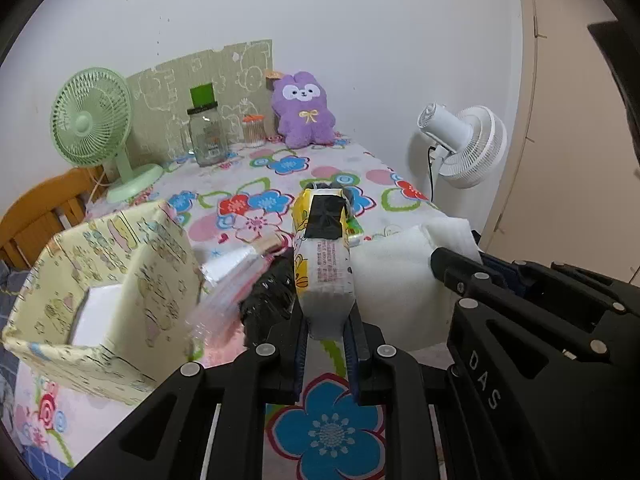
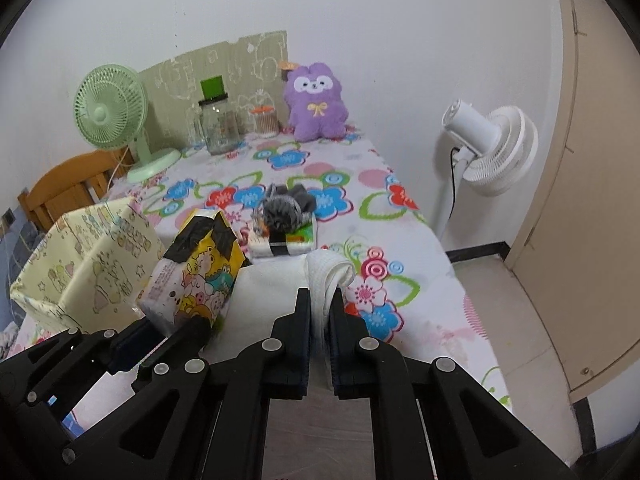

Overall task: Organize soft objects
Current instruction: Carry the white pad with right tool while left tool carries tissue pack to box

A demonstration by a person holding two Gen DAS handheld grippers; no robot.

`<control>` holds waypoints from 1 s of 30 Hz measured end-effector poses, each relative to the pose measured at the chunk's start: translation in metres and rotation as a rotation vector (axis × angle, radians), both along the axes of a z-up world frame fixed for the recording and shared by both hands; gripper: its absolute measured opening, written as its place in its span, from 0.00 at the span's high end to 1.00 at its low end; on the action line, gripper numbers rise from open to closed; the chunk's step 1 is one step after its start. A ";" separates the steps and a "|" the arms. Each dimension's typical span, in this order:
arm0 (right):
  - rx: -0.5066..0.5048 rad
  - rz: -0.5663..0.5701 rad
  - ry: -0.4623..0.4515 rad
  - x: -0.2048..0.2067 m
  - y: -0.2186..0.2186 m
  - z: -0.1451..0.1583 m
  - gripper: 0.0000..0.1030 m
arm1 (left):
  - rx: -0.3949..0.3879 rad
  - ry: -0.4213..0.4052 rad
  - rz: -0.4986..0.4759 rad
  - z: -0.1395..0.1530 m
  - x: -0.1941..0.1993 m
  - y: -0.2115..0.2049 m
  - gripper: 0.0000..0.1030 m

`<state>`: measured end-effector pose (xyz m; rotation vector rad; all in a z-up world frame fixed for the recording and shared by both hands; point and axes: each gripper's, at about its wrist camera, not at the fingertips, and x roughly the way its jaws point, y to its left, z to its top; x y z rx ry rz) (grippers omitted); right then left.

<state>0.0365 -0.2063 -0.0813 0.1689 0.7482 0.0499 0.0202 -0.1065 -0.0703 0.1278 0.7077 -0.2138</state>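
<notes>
Tissues first: my left gripper [image 1: 327,320] clamps a cartoon-printed tissue pack [image 1: 322,276], its top sealed with black tape, lifted above the flowered tablecloth [image 1: 332,432] just beside the yellow fabric storage box [image 1: 100,280]. My right gripper [image 2: 320,320] pinches a folded white towel [image 2: 326,276] between closed fingers. Ahead of it on the table lie a green tissue pack [image 2: 286,242] with a grey pom-pom [image 2: 282,206] on top. A purple plush bunny [image 2: 316,102] sits upright at the far edge, near a glass jar [image 2: 218,126] and a green desk fan [image 2: 110,110].
</notes>
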 end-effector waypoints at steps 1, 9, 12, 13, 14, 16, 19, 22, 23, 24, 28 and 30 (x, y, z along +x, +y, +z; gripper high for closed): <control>-0.002 -0.001 -0.004 -0.001 0.000 0.003 0.90 | 0.005 0.001 0.000 0.002 0.000 0.000 0.86; 0.003 -0.002 -0.049 -0.007 0.003 0.032 0.90 | 0.002 -0.035 0.005 0.028 -0.005 0.008 0.86; -0.002 -0.002 -0.064 -0.008 0.007 0.042 0.90 | -0.003 -0.048 0.004 0.036 -0.007 0.012 0.86; -0.002 -0.001 -0.068 -0.009 0.007 0.044 0.90 | -0.003 -0.052 0.003 0.039 -0.008 0.014 0.86; -0.003 -0.001 -0.073 -0.010 0.008 0.047 0.90 | -0.002 -0.055 0.003 0.041 -0.009 0.015 0.86; -0.004 0.001 -0.079 -0.010 0.010 0.051 0.90 | -0.001 -0.060 0.003 0.045 -0.009 0.017 0.86; -0.008 0.007 -0.088 -0.010 0.015 0.058 0.90 | -0.003 -0.068 0.009 0.049 -0.009 0.023 0.86; -0.012 0.015 -0.097 -0.010 0.021 0.064 0.90 | -0.007 -0.075 0.016 0.054 -0.010 0.028 0.86; -0.015 0.019 -0.101 -0.009 0.025 0.067 0.90 | -0.009 -0.077 0.017 0.056 -0.010 0.030 0.86; -0.018 0.021 -0.104 -0.009 0.027 0.069 0.90 | -0.009 -0.080 0.018 0.057 -0.010 0.032 0.86; -0.012 0.033 -0.113 -0.006 0.037 0.077 0.90 | -0.003 -0.089 0.028 0.063 -0.008 0.042 0.86; -0.001 0.042 -0.112 -0.004 0.040 0.078 0.90 | -0.002 -0.093 0.036 0.065 -0.007 0.047 0.86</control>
